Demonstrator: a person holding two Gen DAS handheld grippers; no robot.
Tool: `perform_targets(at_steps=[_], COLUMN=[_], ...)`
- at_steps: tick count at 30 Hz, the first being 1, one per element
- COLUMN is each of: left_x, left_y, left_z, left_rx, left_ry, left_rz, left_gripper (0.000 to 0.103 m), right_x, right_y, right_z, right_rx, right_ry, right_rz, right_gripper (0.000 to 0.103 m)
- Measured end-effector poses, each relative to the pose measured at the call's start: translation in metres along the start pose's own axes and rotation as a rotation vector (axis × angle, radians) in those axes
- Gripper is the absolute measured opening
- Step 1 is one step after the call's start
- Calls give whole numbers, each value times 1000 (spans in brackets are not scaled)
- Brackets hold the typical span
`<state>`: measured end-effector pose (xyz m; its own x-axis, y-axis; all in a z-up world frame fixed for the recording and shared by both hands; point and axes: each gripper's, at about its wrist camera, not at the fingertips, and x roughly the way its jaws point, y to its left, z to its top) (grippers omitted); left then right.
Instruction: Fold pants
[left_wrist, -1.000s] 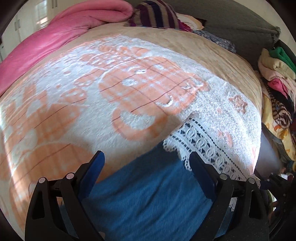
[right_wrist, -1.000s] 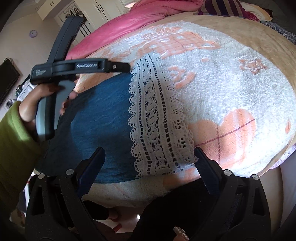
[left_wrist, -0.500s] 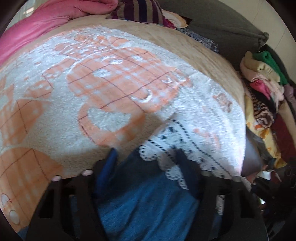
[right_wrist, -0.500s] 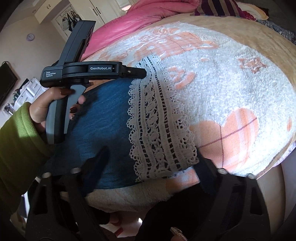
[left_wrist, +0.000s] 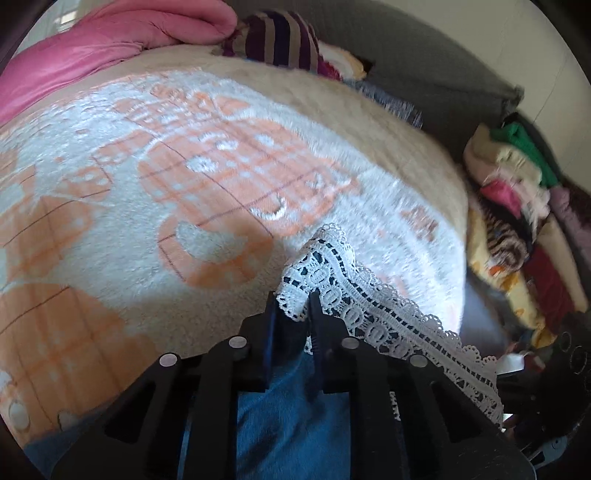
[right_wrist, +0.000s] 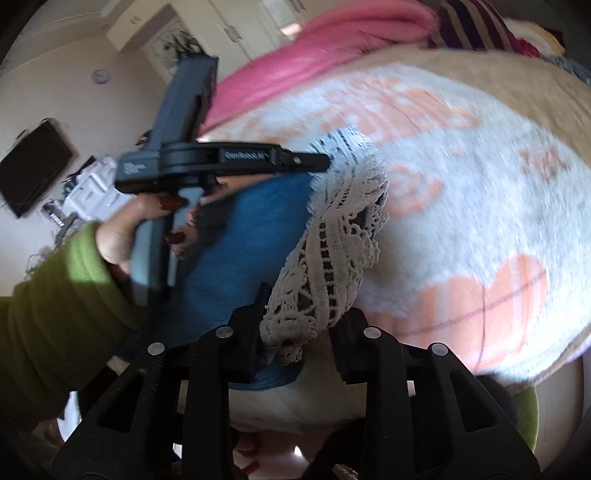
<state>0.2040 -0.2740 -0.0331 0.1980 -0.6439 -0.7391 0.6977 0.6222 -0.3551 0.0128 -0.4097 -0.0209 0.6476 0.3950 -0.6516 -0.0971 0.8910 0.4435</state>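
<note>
Both tongs, wide a second ago, have closed on the lace hem. Left tongs (left_wrist: 301, 312) pinch the far corner of the lace (left_wrist: 369, 295); right tongs (right_wrist: 295, 332) clamp the near corner, bunching it. I hold both corners lifted slightly off the bed (left_wrist: 184, 184). Pants (left_wrist: 291, 417), blue denim with white lace hem, lie at the bed's near edge on the orange-and-white blanket. Pink quilt (left_wrist: 92, 48) lies beyond; piled clothes (left_wrist: 517, 206) lie at right.
</note>
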Motion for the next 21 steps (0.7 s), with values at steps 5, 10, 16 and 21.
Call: perform_targets(at_steps=[5,10,16,21], left_x=[-59,-119,-158,-201], left_y=[13,39,104,134], left_z=[-8,-38,-109,-164], left_rx=[-49,-116,-368,-599], left_ry=[-123,-228,-239,-347], left_rz=[-23,31,192,123], left_gripper=[15,15,45,64], right_x=[-9,10,67,93], right_y=[48,105,163,193], right_z=[13,21,-4,-39], right_rx=[-149,-296,-525,-708], right_ry=[-37,-10,115,169], right_rz=[62,143,133,58], right_gripper=[23,23,24,29])
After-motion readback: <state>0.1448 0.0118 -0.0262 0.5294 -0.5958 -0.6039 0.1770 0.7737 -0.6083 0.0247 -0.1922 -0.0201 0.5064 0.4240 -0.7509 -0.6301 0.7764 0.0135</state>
